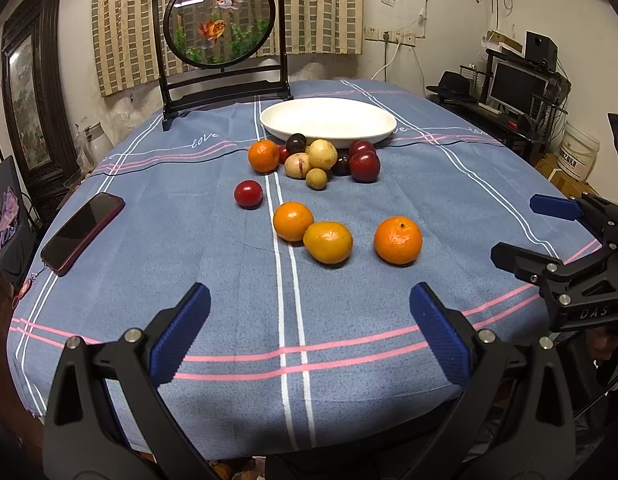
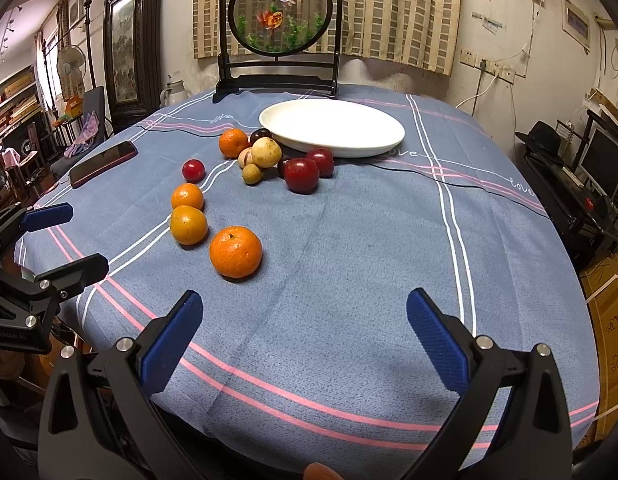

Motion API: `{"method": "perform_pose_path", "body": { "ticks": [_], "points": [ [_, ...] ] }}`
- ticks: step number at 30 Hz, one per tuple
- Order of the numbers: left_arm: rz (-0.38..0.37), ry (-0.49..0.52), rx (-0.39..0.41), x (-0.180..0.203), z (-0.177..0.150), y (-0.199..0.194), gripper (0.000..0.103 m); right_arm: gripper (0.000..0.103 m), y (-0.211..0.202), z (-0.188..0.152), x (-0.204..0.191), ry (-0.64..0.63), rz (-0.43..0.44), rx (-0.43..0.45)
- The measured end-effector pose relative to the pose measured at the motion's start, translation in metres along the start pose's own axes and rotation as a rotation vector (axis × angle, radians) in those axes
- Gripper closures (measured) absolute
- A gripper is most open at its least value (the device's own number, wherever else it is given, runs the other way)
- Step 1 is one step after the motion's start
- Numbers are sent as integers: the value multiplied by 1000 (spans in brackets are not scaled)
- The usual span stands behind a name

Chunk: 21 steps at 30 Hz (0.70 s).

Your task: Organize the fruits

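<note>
A white oval plate (image 1: 329, 126) (image 2: 333, 130) lies at the far middle of the table. Before it sits a cluster of fruit: an orange (image 1: 263, 156), yellowish fruits (image 1: 323, 154), dark red plums (image 1: 364, 167) (image 2: 302, 175). Nearer lie a small red fruit (image 1: 248, 194) (image 2: 193, 170) and three oranges (image 1: 293, 221) (image 1: 328, 242) (image 1: 397, 240); the nearest orange (image 2: 235, 252) lies just ahead-left of my right gripper. My left gripper (image 1: 309, 312) is open and empty above the near table edge. My right gripper (image 2: 305, 316) is open and empty; it also shows in the left wrist view (image 1: 537, 232).
A red-cased phone (image 1: 82, 233) (image 2: 104, 163) lies on the left of the blue striped tablecloth (image 1: 389, 320). A framed round goldfish screen (image 1: 221, 40) stands behind the plate. A desk with a monitor (image 1: 517, 88) stands to the right of the table.
</note>
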<state>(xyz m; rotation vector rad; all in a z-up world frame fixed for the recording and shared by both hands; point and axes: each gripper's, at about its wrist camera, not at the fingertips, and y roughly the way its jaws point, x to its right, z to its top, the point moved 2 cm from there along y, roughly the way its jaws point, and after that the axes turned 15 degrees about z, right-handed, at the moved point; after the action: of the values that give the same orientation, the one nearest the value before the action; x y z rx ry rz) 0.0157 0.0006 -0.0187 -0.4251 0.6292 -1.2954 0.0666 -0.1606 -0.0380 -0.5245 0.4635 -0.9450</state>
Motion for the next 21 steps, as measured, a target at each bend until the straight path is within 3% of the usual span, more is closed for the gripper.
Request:
{"method": "perform_pose_path", "body": {
  "ticks": [21],
  "points": [
    [-36, -52, -35, -19, -4, 24, 2, 1, 33, 4, -7, -15, 80, -51]
  ]
}}
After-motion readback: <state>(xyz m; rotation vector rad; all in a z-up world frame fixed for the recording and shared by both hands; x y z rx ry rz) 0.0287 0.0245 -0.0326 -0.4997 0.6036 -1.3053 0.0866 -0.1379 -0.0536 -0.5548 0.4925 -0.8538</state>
